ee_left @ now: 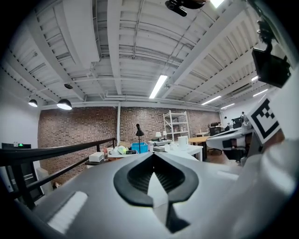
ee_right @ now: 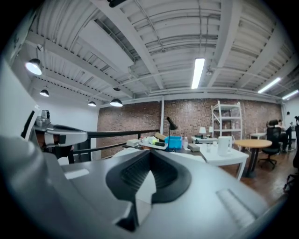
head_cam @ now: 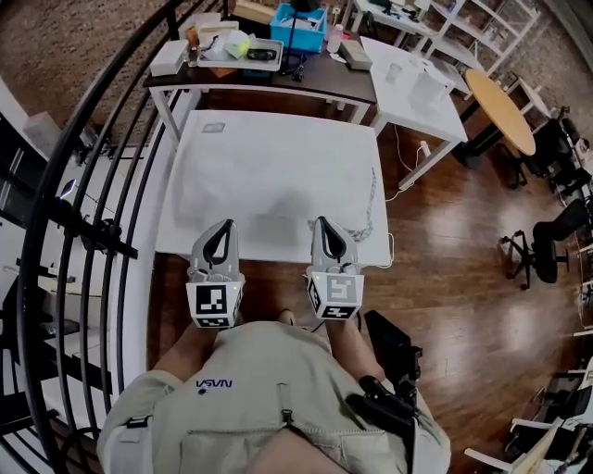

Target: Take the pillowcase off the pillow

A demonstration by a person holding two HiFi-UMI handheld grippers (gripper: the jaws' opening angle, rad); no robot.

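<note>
White pillow (head_cam: 278,171) lies flat on the desk (head_cam: 169,248); our left gripper (head_cam: 222,225) and right gripper (head_cam: 321,222), closed empty near us; we'd pinch cloth only.

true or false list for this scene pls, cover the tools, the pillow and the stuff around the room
1. Both tools are shut: true. The left tool and the right tool each have their jaws together.
2. The white pillow lies flat: true.
3. The blue box sits on the round wooden table: false. The blue box is on the dark desk; the round table stands off to the right.
4. The tools point in opposite directions: false. They are side by side, both pointing toward the pillow.
5. A black railing runs along the left: true.
</note>
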